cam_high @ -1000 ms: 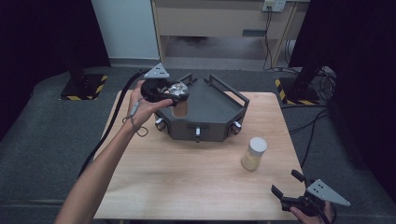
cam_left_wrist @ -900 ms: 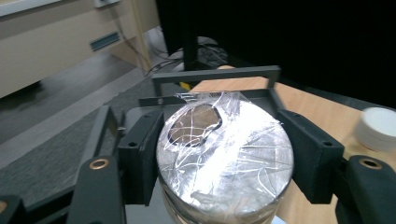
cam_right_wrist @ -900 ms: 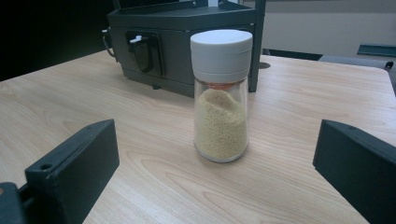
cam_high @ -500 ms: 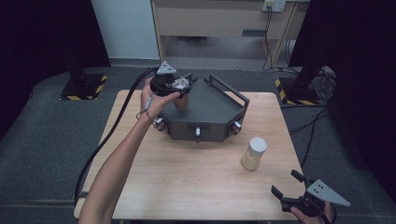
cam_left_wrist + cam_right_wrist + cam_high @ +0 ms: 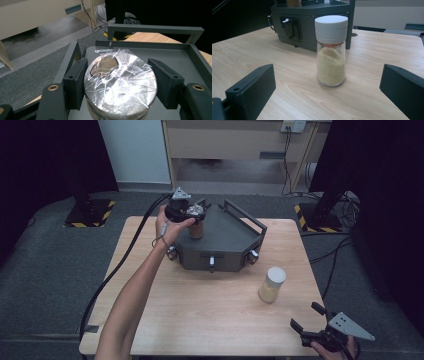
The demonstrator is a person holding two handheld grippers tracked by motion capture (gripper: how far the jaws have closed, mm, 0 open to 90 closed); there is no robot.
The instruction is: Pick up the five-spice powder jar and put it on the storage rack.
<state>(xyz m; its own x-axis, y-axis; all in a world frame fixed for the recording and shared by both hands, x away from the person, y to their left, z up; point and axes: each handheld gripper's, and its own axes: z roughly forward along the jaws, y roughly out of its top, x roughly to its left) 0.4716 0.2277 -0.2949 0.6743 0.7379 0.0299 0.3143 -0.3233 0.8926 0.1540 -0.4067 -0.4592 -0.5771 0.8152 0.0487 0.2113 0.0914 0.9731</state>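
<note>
Worktop: the pale wooden worktop (image 5: 200, 310) carries everything.
Rack: a dark grey metal rack (image 5: 227, 237) with a rail round it sits at the far edge of the worktop, near the middle. The rail is likely there so jars cannot slide off.
Left gripper: the left gripper (image 5: 192, 212) is over the rack's far left corner. Its fingers (image 5: 75, 82) stand on both sides of the wrapped jar. One finger looks pressed on the jar and the other shows a thin gap, so I cannot tell if they are grasping it or letting go.
Right gripper: the right gripper (image 5: 312, 327) waits at the near right corner of the worktop. Its fingers (image 5: 252, 88) are spread wide with nothing between them. It points at the white-lid jar, maybe to take it next.
White-lid jar: a small glass jar with a white lid and yellow grains (image 5: 272, 284) stands upright on the right side of the worktop, well apart from the rack.
Wrapped jar: a small glass jar with shiny clear wrap over its top (image 5: 120, 85) stands upright on the rack, in its far left corner.
</note>
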